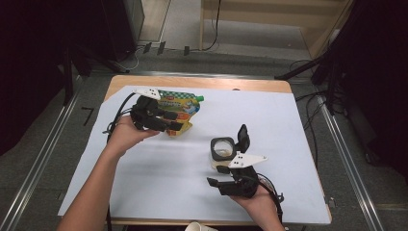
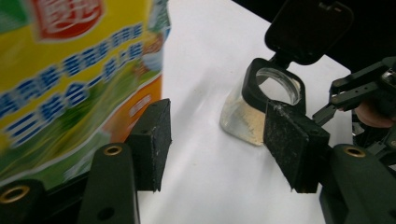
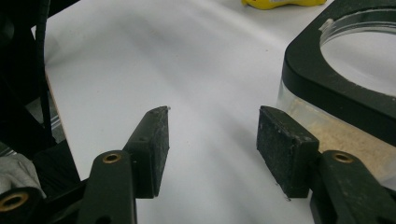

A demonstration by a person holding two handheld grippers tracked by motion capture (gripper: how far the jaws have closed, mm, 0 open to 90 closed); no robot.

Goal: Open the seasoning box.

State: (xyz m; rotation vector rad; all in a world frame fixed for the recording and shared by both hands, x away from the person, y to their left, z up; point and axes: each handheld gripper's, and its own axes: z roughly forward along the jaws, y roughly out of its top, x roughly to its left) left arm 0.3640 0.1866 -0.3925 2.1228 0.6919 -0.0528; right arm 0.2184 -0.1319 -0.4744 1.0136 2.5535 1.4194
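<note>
Yellow pouch [image 1: 179, 111] lying beside open left tongs [image 2: 217, 140], open right tongs [image 3: 212, 149] needing centring on jar [image 1: 223, 149] before closing gently below the rim.

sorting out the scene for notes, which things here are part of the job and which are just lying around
In the job:
- refill pouch, beside the open left gripper
- clear container with its black lid flipped open, next to the open right gripper

Lying about:
- white sheet over the table
- white cup at the near edge
</note>
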